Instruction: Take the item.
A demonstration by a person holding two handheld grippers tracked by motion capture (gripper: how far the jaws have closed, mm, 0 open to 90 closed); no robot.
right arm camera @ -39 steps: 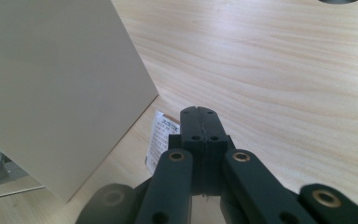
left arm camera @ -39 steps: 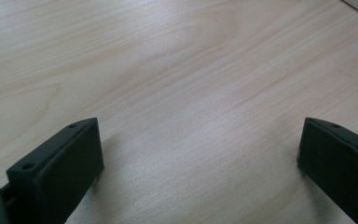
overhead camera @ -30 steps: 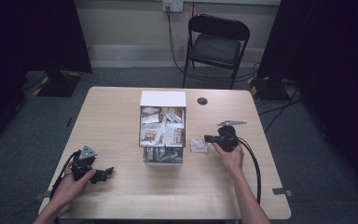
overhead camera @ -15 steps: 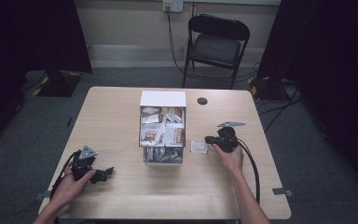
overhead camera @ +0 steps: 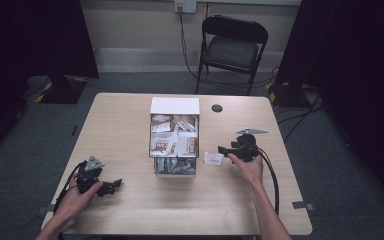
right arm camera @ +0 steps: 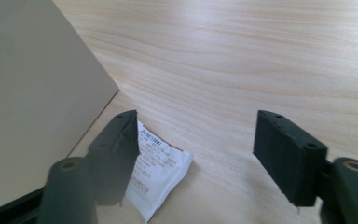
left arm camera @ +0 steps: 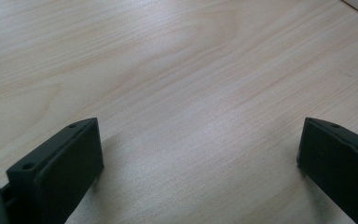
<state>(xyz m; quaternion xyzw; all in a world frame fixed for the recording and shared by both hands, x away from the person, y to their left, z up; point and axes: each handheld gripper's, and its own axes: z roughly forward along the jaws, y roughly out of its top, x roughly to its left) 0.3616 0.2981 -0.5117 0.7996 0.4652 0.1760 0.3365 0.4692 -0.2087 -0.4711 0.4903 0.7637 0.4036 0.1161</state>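
Observation:
A white box [overhead camera: 174,136] full of small packets stands in the middle of the light wooden table [overhead camera: 130,125]. One white printed packet [overhead camera: 213,158] [right arm camera: 161,172] lies flat on the table just right of the box. My right gripper [overhead camera: 223,149] [right arm camera: 196,154] hovers over that packet, open, with its left jaw above the packet's edge and the box wall [right arm camera: 28,93] beside it. My left gripper [overhead camera: 114,185] [left arm camera: 198,154] rests open near the table's front left corner, with bare wood between its jaws.
A small black round disc [overhead camera: 217,108] lies at the table's far side, right of the box. A black folding chair [overhead camera: 232,47] stands beyond the table. Cables trail from both grippers toward the front edge.

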